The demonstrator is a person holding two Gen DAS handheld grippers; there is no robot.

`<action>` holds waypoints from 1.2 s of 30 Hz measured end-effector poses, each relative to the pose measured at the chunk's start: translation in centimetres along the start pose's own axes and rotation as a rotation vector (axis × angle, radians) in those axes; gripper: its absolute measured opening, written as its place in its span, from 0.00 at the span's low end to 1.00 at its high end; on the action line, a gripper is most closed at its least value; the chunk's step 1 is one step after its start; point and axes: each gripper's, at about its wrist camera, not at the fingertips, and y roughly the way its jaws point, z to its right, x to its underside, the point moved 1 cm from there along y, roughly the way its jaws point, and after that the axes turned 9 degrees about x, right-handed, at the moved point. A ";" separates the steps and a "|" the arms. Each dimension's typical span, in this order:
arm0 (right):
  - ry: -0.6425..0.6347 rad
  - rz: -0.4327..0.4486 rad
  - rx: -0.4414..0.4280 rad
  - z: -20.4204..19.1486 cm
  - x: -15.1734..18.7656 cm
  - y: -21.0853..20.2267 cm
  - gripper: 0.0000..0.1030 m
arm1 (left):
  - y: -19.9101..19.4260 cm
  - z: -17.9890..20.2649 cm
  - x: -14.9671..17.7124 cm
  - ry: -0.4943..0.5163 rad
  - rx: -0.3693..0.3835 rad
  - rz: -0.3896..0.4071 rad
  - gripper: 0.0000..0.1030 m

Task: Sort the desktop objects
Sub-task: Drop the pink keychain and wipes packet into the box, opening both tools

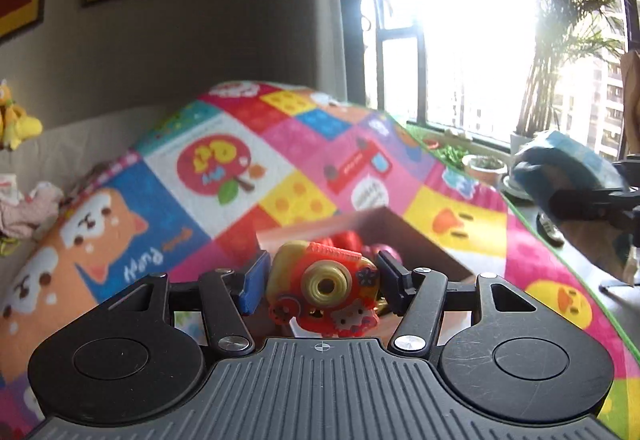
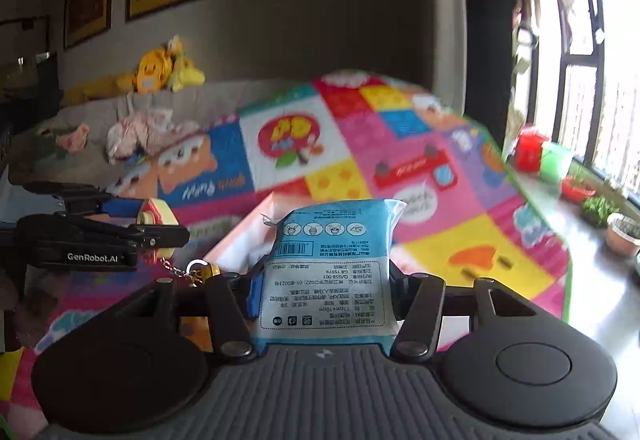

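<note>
My left gripper point(image 1: 320, 282) pinches the toy camera point(image 1: 322, 290), my right gripper point(image 2: 324, 288) squeezes the soft wipes pack point(image 2: 328, 264), which might slip.

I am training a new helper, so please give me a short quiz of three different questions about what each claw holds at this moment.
1. Multiple choice: what does the left claw hold? A) a green cup B) a toy camera C) a spoon
2. True or false: the right claw is empty.
3. Fill in: a small metal ____ hangs below the toy camera in the right wrist view.

Key:
1. B; the pads press on both its sides.
2. False; it grips a blue wipes packet.
3. chain
</note>
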 end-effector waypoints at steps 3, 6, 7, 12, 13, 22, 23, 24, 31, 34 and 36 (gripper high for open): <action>0.032 0.040 0.028 1.2 -2.1 0.3 0.53 | 3.0 -0.3 -3.0 0.020 -0.017 0.023 0.61; 0.036 0.037 0.052 1.5 -3.1 1.5 0.53 | 5.3 -1.5 -4.1 -0.029 -0.018 0.001 0.74; 0.036 0.034 0.059 1.6 -3.2 1.9 0.53 | 5.4 -2.0 -4.0 -0.064 -0.006 -0.001 0.80; 0.063 -0.001 0.037 1.6 -3.5 3.8 0.53 | 3.5 -3.2 0.6 -0.105 -0.009 -0.033 0.90; 0.071 -0.013 0.022 1.4 -3.6 4.4 0.53 | 3.3 -3.2 1.8 -0.102 -0.020 -0.058 0.91; 0.171 -0.316 -0.172 -5.6 -4.3 16.7 0.53 | 3.4 -2.9 10.1 -0.159 -0.100 -0.308 0.98; 0.152 -0.331 -0.154 -6.7 -3.9 18.3 0.53 | 3.4 -2.8 10.5 -0.160 -0.093 -0.323 0.98; 0.122 -0.345 -0.132 -7.9 -3.6 19.9 0.53 | 3.3 -2.7 10.8 -0.160 -0.088 -0.330 0.98; 0.042 -0.471 -0.056 -11.1 -0.5 27.5 0.53 | 2.7 -2.7 10.8 -0.175 -0.059 -0.312 0.99; 0.012 -0.485 -0.001 -10.0 0.4 28.3 0.52 | 2.4 -2.7 10.7 -0.175 -0.049 -0.300 0.99; -0.025 -0.464 0.067 -8.9 0.6 28.2 0.52 | 2.5 -2.7 10.7 -0.179 -0.044 -0.298 1.00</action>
